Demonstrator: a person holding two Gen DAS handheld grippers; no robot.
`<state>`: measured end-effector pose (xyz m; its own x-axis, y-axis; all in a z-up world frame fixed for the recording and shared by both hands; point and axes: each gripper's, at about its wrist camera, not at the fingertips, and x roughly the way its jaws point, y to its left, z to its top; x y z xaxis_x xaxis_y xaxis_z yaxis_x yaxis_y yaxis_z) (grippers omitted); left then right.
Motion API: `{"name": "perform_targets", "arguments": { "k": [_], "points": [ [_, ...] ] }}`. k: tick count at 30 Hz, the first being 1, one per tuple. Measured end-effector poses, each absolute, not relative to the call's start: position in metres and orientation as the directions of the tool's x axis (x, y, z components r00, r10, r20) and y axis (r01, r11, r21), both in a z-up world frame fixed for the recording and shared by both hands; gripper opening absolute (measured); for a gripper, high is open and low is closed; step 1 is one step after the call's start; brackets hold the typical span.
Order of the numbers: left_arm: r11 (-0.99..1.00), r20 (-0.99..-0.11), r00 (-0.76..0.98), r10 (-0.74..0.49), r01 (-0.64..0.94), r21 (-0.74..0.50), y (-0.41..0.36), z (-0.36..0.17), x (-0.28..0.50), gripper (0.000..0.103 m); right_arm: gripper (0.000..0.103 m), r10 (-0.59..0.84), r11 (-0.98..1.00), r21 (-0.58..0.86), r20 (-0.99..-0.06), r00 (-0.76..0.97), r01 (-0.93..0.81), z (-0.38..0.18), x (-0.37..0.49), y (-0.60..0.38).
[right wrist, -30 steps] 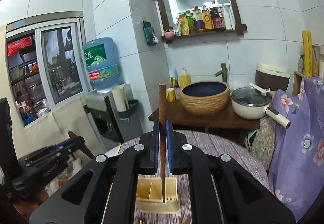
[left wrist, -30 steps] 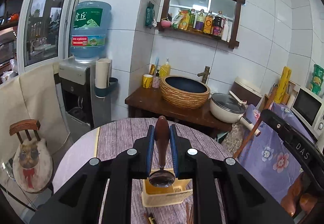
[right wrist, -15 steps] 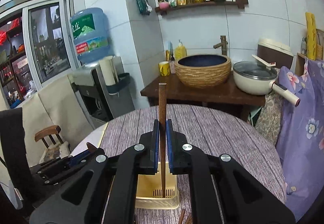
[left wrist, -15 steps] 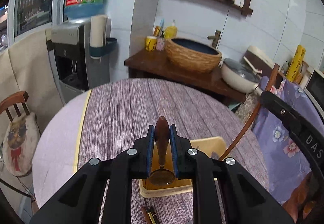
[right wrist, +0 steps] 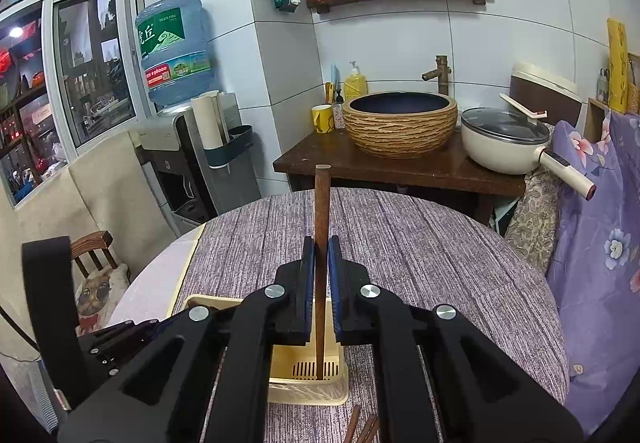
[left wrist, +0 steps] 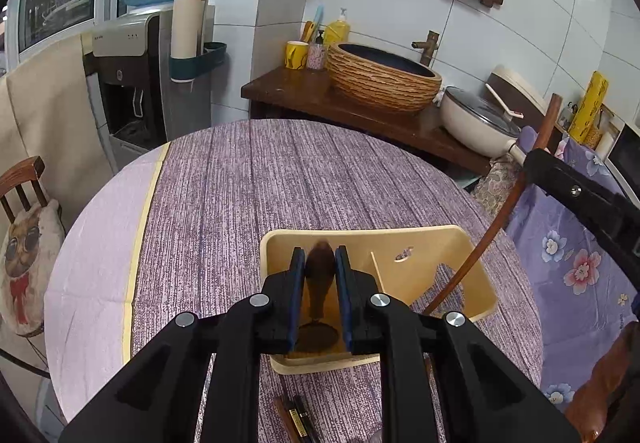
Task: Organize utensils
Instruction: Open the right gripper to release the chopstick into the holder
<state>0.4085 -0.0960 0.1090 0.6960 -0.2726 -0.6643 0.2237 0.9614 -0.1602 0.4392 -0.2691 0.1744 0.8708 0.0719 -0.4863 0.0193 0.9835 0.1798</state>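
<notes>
A cream plastic utensil holder (left wrist: 472, 263) with a divider stands on the purple-clothed round table (left wrist: 240, 183). My left gripper (left wrist: 320, 263) is shut on a dark wooden spoon (left wrist: 318, 283), bowl end down inside the holder's left compartment. My right gripper (right wrist: 320, 255) is shut on a brown wooden chopstick (right wrist: 321, 211), held upright with its tip down in the holder (right wrist: 308, 391) near the slotted bottom. The right gripper (left wrist: 580, 195) with its chopstick (left wrist: 512, 203) also shows in the left wrist view. The left gripper's body (right wrist: 100, 343) shows at the lower left of the right wrist view.
More chopsticks (right wrist: 360, 427) lie on the table in front of the holder. A dark utensil (left wrist: 296, 419) lies below it. A chair with a pug cushion (left wrist: 24, 255) stands at the left. A purple flowered cloth (right wrist: 600, 251) is at the right. A wooden stand with a basin (right wrist: 400, 123) lies beyond the table.
Both grippers have tilted down and lowered toward the holder. The spoon's bowl and the chopstick's tip have gone deeper into the holder.
</notes>
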Motion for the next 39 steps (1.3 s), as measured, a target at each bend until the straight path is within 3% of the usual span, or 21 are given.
{"name": "perform_targets", "arguments": {
  "k": [2,4,6,7,14,19,27,29,32,37,39],
  "points": [
    [0.966,-0.644,0.721,-0.255,0.224,-0.132,-0.097,0.114,0.403,0.017,0.009,0.074,0.984,0.179,-0.486,0.871,0.016,0.173,0.439,-0.270],
    [0.966,-0.623,0.741,-0.249,0.235,-0.107,-0.098,0.119,0.395,0.022,0.018,0.082,0.982,0.187,-0.486,0.870,0.011,0.172,0.437,-0.273],
    [0.967,-0.599,0.762,-0.246,0.234,-0.100,-0.095,0.125,0.385,0.037,0.046,0.096,0.978,0.210,-0.472,0.876,0.006,0.172,0.430,-0.277],
    [0.968,-0.585,0.773,-0.246,0.230,-0.103,-0.093,0.128,0.381,0.047,0.050,0.098,0.976,0.218,-0.456,0.884,0.004,0.173,0.426,-0.279],
    [0.975,-0.534,0.815,-0.224,0.181,-0.133,-0.059,0.127,0.340,0.072,0.067,0.076,0.979,0.205,-0.395,0.916,0.007,0.178,0.381,-0.291],
    [0.983,-0.549,0.816,-0.178,0.126,-0.131,-0.037,0.106,0.312,0.084,0.073,0.026,0.985,0.165,-0.463,0.886,0.058,0.156,0.356,-0.296],
    [0.986,-0.680,0.714,-0.164,0.098,-0.135,-0.028,0.041,0.289,0.082,0.074,-0.035,0.991,0.079,-0.641,0.767,0.111,0.075,0.327,-0.295],
    [0.984,-0.705,0.688,-0.175,0.107,-0.139,-0.030,0.028,0.285,0.074,0.073,-0.035,0.992,0.068,-0.681,0.731,0.111,0.054,0.322,-0.293],
    [0.984,-0.729,0.661,-0.175,0.127,-0.121,-0.037,0.013,0.278,0.067,0.067,-0.019,0.990,0.081,-0.732,0.682,0.115,0.029,0.318,-0.292],
    [0.980,-0.750,0.631,-0.199,0.152,-0.131,-0.044,-0.001,0.270,0.064,0.060,0.032,0.987,0.124,-0.770,0.637,0.101,0.005,0.312,-0.285],
    [0.979,-0.755,0.624,-0.202,0.154,-0.135,-0.046,-0.005,0.269,0.061,0.053,0.065,0.985,0.148,-0.781,0.621,0.083,0.001,0.313,-0.279]
  ]
}}
